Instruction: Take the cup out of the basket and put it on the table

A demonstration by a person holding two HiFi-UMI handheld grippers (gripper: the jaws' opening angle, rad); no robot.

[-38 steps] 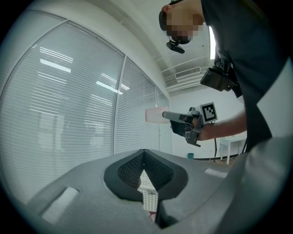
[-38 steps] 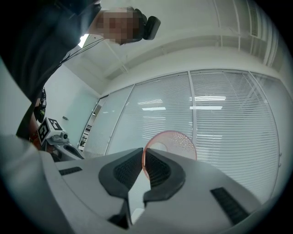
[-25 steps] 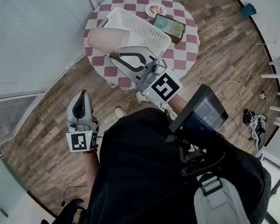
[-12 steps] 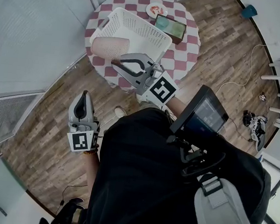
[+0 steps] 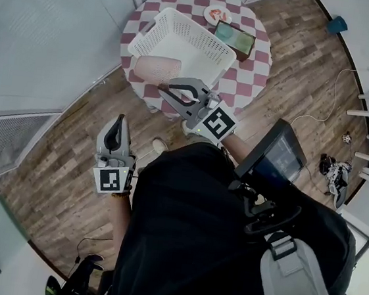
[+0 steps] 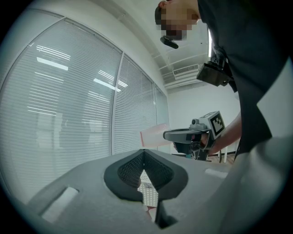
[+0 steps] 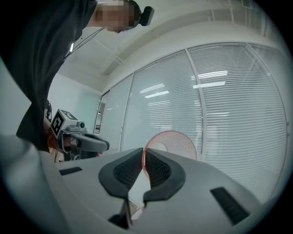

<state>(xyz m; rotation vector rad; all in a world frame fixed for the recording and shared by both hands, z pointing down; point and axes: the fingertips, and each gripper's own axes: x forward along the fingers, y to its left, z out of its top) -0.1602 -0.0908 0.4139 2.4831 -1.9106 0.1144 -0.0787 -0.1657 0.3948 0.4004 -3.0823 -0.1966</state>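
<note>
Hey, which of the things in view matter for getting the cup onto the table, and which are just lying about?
For the job:
- cup, pinched at its rim by the right gripper
- basket, now empty
- table

Lying about:
- plate with food
- green box
- left gripper, shut and empty, off to the side

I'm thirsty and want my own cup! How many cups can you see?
1. The pink cup is pinched by its rim in the right claw, beside the white basket at the table's edge. The basket looks empty, but the cup hides part of it.
</note>
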